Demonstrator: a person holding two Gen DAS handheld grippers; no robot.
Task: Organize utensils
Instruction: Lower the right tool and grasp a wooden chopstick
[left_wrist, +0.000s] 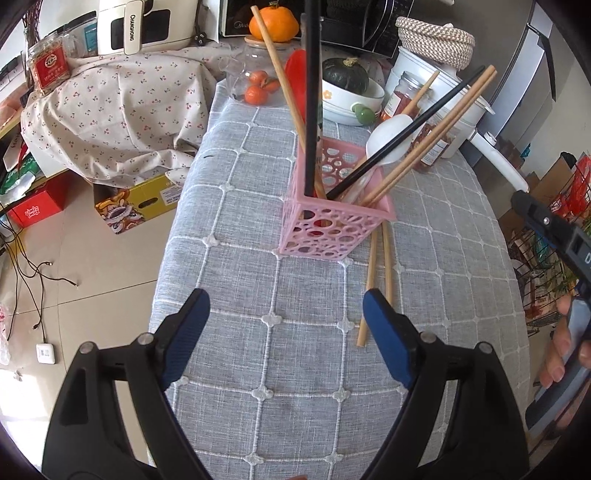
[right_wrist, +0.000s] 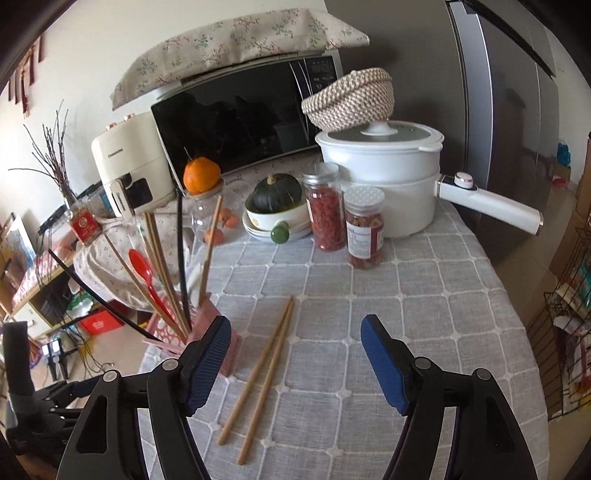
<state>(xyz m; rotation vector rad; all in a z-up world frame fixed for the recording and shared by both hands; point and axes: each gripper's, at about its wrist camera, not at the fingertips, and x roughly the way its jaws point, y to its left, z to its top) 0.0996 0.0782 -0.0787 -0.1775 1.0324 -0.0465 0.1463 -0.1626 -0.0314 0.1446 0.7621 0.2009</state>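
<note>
The left wrist view looks down steeply along its tongs (left_wrist: 284, 325) at the desk (left_wrist: 229, 280), close to the pink holder (left_wrist: 332, 229); the right wrist view sits lower beside the holder (right_wrist: 218, 314), facing the microwave (right_wrist: 236, 122); both share the holder, loose chopsticks (right_wrist: 262, 365) and pot (right_wrist: 384, 173).

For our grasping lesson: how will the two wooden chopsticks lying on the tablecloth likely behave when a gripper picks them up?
The wooden chopsticks look thin and rigid, so probably stiff and light. Lying flat on the tablecloth, they may roll or separate when pinched.
</note>
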